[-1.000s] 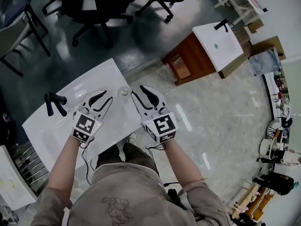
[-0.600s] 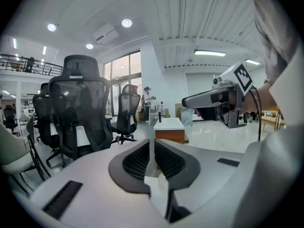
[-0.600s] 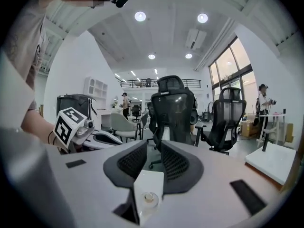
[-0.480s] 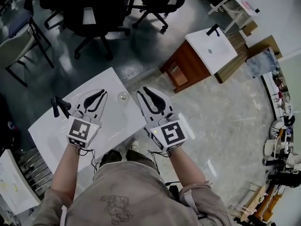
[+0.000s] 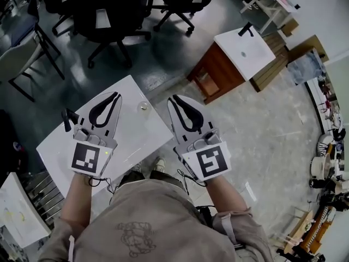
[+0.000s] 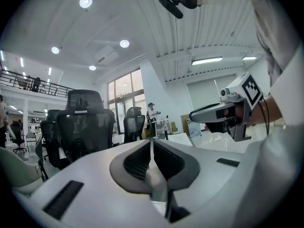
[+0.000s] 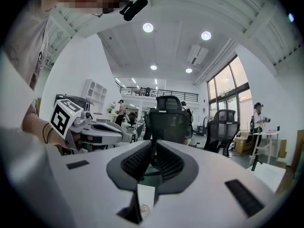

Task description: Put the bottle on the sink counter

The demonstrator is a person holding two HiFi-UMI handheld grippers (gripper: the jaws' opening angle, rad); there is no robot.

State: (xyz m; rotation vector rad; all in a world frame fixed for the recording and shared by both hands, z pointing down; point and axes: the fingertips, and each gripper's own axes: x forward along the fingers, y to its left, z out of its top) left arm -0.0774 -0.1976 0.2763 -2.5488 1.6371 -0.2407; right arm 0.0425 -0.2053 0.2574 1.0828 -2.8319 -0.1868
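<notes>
I see the bottle (image 5: 143, 106) standing on the sink counter (image 5: 133, 138), by its right edge, so I judge the task is nearly finished. My left gripper (image 5: 113, 95) is clenched and empty. My right gripper (image 5: 175, 98) is closing on nothing.

Black office chairs (image 5: 125, 10) stand on dark floor (image 5: 169, 48).

**A:** What is different from a second ago?

**B:** The left claw (image 5: 116, 95), open before, now has its jaws together. The right claw (image 5: 174, 99) is closing, with nothing between its jaws.

**A:** Have they moved?

**B:** Yes. Both have drawn away from the bottle (image 5: 143, 106) near the frame's centre. They look larger now, raised above the worktop (image 5: 136, 138).
</notes>
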